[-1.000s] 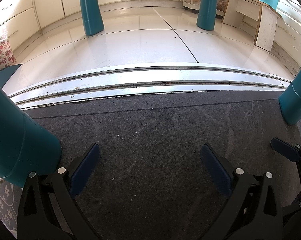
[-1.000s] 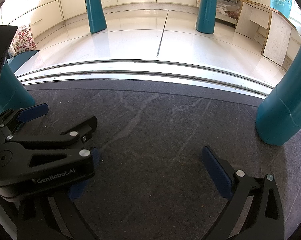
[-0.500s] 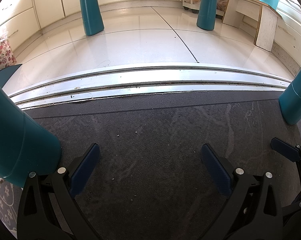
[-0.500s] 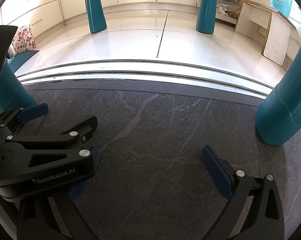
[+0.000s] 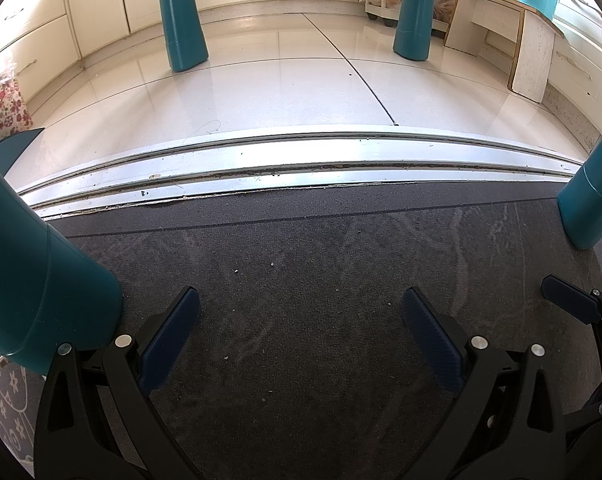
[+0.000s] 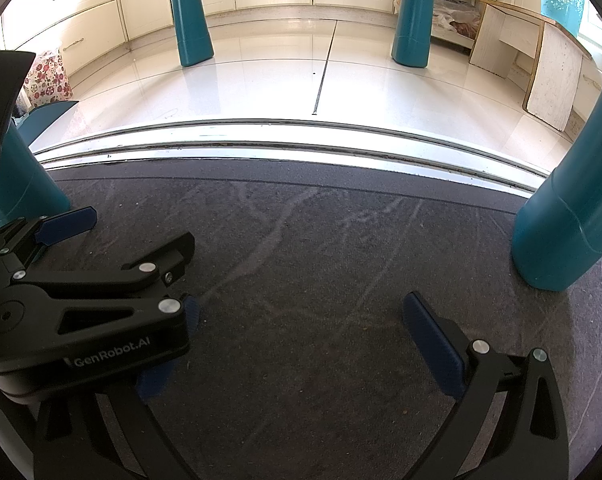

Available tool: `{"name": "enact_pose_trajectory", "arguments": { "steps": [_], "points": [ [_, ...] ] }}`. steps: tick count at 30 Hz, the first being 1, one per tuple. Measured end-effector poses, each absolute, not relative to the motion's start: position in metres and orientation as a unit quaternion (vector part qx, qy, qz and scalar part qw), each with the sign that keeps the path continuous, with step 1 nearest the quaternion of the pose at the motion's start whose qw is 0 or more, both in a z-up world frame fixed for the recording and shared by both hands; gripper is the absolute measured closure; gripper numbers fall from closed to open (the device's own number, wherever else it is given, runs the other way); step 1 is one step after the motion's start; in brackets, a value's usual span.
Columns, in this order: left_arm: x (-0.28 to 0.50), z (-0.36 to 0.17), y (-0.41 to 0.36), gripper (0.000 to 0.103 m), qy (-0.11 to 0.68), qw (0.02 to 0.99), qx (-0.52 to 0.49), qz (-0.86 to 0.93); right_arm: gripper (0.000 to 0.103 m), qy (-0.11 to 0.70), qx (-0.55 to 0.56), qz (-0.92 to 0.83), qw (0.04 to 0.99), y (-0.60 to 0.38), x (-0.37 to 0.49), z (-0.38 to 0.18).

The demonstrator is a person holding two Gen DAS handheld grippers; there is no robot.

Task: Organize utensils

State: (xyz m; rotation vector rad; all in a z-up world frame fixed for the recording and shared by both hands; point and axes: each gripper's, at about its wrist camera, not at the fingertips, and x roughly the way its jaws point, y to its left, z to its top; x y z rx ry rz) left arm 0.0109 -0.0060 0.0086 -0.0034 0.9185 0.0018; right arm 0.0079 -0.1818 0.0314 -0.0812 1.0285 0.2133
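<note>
No utensil shows in either view. My left gripper point(image 5: 299, 308) sits low over a dark grey carpet point(image 5: 301, 264), open, with nothing between its blue pads. My right gripper point(image 6: 301, 312) is open as well, over the same carpet point(image 6: 321, 240), and holds nothing. In the right wrist view the left gripper point(image 6: 129, 236) lies just to the left and covers part of the right gripper's left finger. One blue pad point(image 5: 569, 304) of the right gripper pokes in at the right edge of the left wrist view.
Teal legs stand close on both sides point(image 5: 41, 280) point(image 5: 593, 196), and two more stand farther off on the white tiles point(image 5: 183, 20) point(image 5: 415, 12). A metal door track point(image 5: 301, 168) borders the carpet ahead. Cream cabinets, a pale wooden stool point(image 5: 529, 52) and a floral bag point(image 5: 3, 108) line the room.
</note>
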Motion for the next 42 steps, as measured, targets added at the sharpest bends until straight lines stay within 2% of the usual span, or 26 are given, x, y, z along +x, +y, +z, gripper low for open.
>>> {"name": "enact_pose_trajectory", "arguments": {
  "steps": [42],
  "points": [
    [0.0109,0.0086,-0.0060,0.006,0.443,0.896,-0.002,0.001,0.006,0.491,-0.039,0.102,0.864,-0.1824,0.0080,0.0321]
  ]
}}
